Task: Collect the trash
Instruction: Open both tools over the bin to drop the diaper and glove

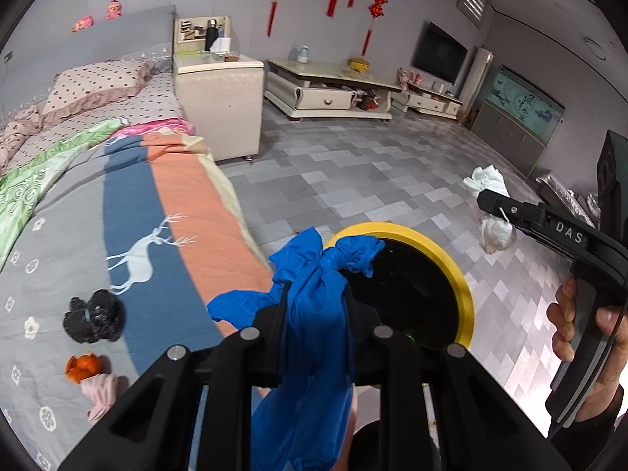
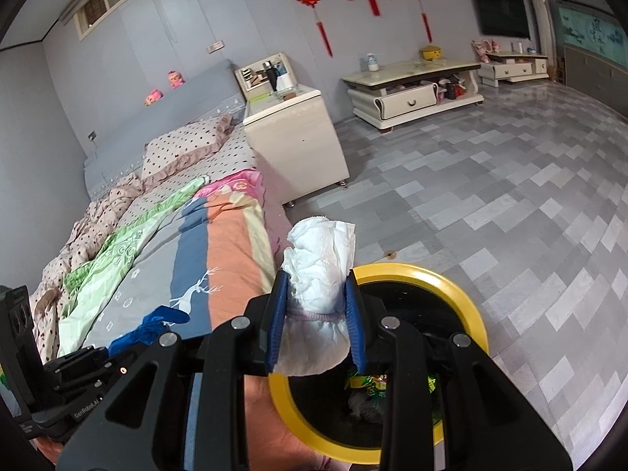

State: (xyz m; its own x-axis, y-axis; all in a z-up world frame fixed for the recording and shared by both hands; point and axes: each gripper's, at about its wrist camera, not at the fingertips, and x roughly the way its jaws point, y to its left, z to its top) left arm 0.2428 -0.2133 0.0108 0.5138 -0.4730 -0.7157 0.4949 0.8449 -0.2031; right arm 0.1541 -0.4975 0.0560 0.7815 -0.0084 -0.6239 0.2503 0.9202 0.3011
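The yellow-rimmed bin stands on the floor directly below and ahead of both claws, the right claw clamped on a white wad nearer its mouth, the left claw clamped on blue cloth.

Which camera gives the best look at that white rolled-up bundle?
The right wrist view: the white bundle fills the centre, clamped between the right hand-held gripper fingers above the yellow-rimmed bin. The left wrist view shows it small, far right, partly hidden.
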